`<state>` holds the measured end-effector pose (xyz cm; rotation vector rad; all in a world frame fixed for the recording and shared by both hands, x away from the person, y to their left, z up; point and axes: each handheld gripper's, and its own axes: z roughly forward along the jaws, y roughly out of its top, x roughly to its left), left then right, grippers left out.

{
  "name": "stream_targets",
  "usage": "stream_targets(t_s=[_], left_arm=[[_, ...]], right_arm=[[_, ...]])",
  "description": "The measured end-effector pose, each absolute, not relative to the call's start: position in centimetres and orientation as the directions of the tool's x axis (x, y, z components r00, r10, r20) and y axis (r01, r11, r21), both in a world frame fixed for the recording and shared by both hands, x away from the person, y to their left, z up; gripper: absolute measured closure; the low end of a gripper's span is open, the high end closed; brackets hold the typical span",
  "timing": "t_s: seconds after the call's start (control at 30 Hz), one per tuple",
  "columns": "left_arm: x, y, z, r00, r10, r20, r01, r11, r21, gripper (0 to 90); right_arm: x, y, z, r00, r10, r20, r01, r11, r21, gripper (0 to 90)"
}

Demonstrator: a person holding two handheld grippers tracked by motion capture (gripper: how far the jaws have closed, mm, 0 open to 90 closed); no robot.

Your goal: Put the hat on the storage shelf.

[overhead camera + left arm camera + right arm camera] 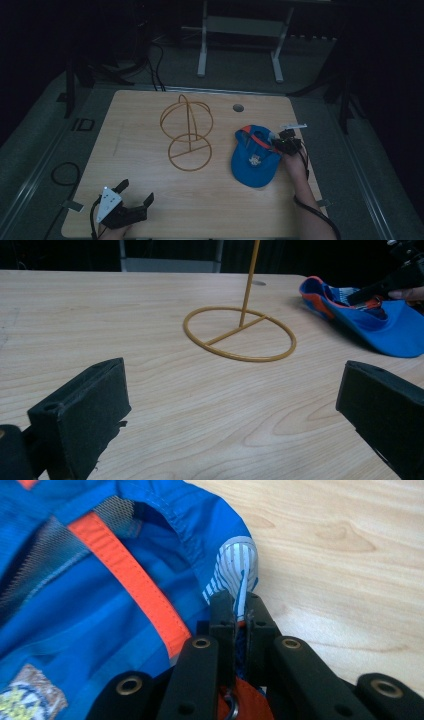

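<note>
A blue cap (254,159) with orange trim and a front badge lies on the right half of the wooden table (150,200). My right gripper (278,145) is shut on the cap's edge; in the right gripper view its jaws pinch the blue cap (100,605) fabric at a striped lining fold (235,572), my right gripper (240,612) pressed tight together. A yellow wire hat stand (187,132) rises at the table's middle; its ring base (240,334) lies ahead in the left gripper view. My left gripper (134,194) rests open at the front left corner, nothing between its pads (80,412).
A round grommet hole (238,107) sits in the table near its far edge. A white frame stand (240,40) is on the floor beyond the table. Cables (65,172) loop on the floor at the left.
</note>
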<state>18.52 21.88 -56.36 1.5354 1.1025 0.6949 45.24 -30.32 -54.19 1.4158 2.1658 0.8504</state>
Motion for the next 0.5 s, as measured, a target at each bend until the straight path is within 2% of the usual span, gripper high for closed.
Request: stream_targets(t_s=[0.13, 0.23, 0.5], left_arm=[[18.5, 21.9, -56.3, 0.399, 0.909, -0.120, 0.289, 0.000, 0.957, 0.8], [18.6, 21.8, -56.0, 0.389, 0.914, -0.118, 0.343, -0.025, 0.939, 3.4], [18.3, 21.3, -55.3, 0.400, 0.912, -0.092, 0.358, -0.063, 0.932, 3.3]], right_arm=[[44.8, -29.9, -53.1, -0.410, 0.912, -0.019, 0.635, 0.301, 0.711, 86.2], [44.4, -29.4, -52.1, -0.427, 0.904, -0.038, 0.608, 0.318, 0.727, 86.3], [43.1, -28.7, -49.3, -0.461, 0.886, -0.058, 0.543, 0.333, 0.770, 86.3]])
